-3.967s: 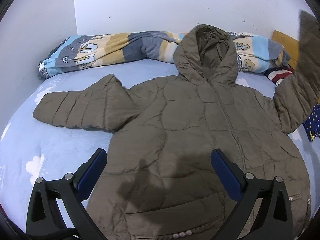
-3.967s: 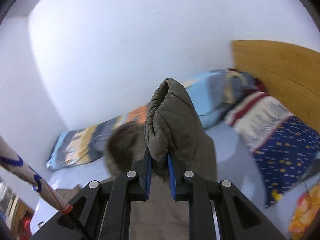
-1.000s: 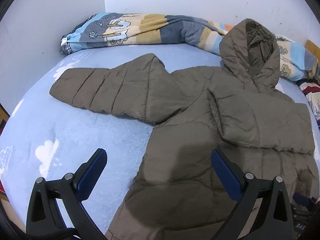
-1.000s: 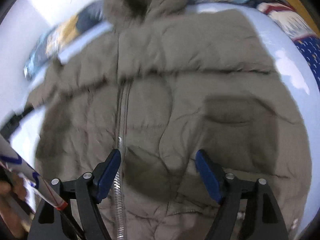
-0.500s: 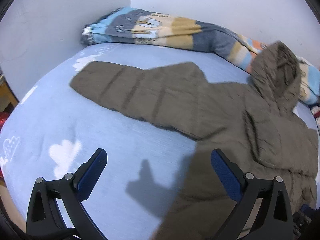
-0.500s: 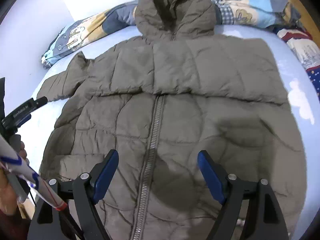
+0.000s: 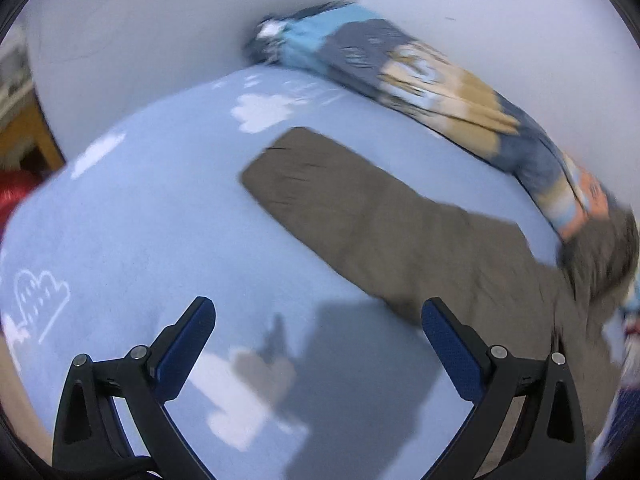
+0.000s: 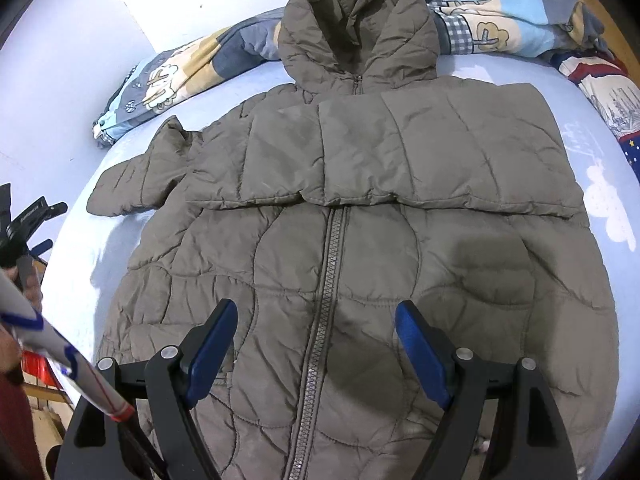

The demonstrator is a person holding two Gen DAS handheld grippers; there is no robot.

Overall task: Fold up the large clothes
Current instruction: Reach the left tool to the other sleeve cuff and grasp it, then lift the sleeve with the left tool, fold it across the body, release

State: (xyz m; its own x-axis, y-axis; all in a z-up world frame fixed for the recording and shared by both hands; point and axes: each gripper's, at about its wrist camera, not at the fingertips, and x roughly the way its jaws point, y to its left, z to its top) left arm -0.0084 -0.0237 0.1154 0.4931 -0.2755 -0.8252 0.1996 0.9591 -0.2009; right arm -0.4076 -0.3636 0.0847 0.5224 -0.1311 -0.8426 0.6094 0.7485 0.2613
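Observation:
A brown quilted hooded jacket (image 8: 360, 248) lies front up on a light blue bed sheet (image 8: 120, 248). One sleeve (image 8: 420, 152) is folded flat across the chest. The other sleeve (image 7: 360, 208) lies stretched out on the sheet, its cuff toward the wall corner. My left gripper (image 7: 316, 344) is open and empty above the bare sheet, just short of that outstretched sleeve. My right gripper (image 8: 316, 344) is open and empty above the lower front of the jacket, near the zipper (image 8: 328, 280).
A rolled patterned blanket (image 7: 432, 80) lies along the white walls at the back of the bed, also in the right wrist view (image 8: 500, 20). A wooden headboard (image 8: 624, 32) and patterned pillows (image 8: 600, 80) are at the right. The bed's left edge (image 7: 40, 184) is close.
My left gripper has swung left, from over the jacket body to the sheet near the outstretched sleeve. My right gripper let go of the other sleeve, which now lies across the chest.

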